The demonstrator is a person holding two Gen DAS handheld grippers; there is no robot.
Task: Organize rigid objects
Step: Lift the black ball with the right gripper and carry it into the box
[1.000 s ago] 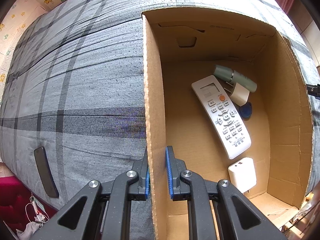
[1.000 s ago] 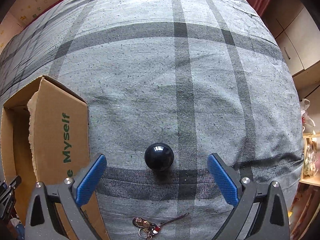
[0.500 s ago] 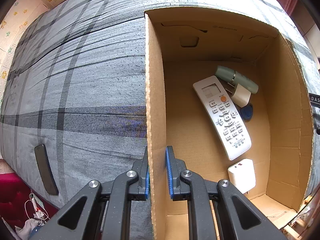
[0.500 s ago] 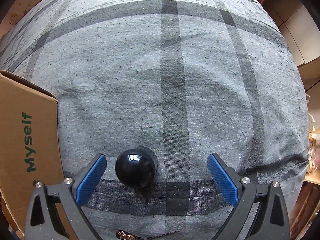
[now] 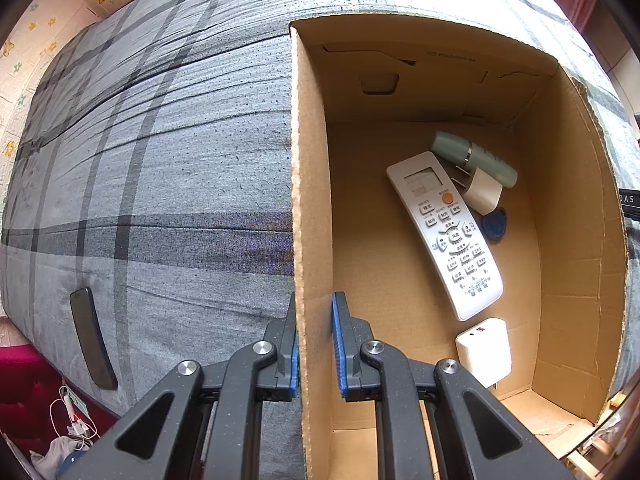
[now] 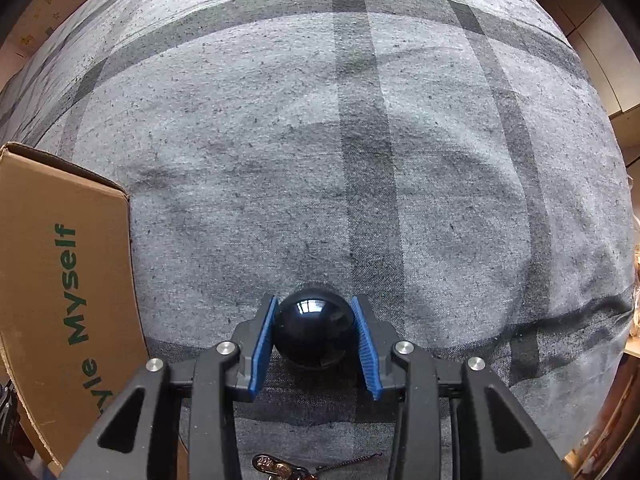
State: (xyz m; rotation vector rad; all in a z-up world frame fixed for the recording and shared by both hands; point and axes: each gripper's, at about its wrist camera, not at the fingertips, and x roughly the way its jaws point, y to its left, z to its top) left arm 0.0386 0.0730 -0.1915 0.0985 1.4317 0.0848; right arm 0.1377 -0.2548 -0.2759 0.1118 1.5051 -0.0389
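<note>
My left gripper (image 5: pixel 315 344) is shut on the left wall of the open cardboard box (image 5: pixel 310 208), one finger outside, one inside. Inside the box lie a white remote control (image 5: pixel 444 232), a pale green tube (image 5: pixel 472 158), a cream plug (image 5: pixel 482 192), a blue tag (image 5: pixel 494 224) and a white charger (image 5: pixel 484 350). My right gripper (image 6: pixel 314 338) is shut on a glossy black ball (image 6: pixel 314 330) that rests on the grey plaid bedcover (image 6: pixel 360 140). The box's outer side (image 6: pixel 60 280), printed "Myself", stands to the ball's left.
A black phone (image 5: pixel 92 338) lies on the bedcover near its left edge. A bunch of keys (image 6: pixel 280 468) lies just under my right gripper. Cables and clutter (image 5: pixel 72 424) sit on the floor at lower left. Wooden cabinets (image 6: pixel 600 28) stand at the right.
My right gripper moved down and left onto the black ball and closed on it; it was wide open before. My left gripper stays clamped on the box wall.
</note>
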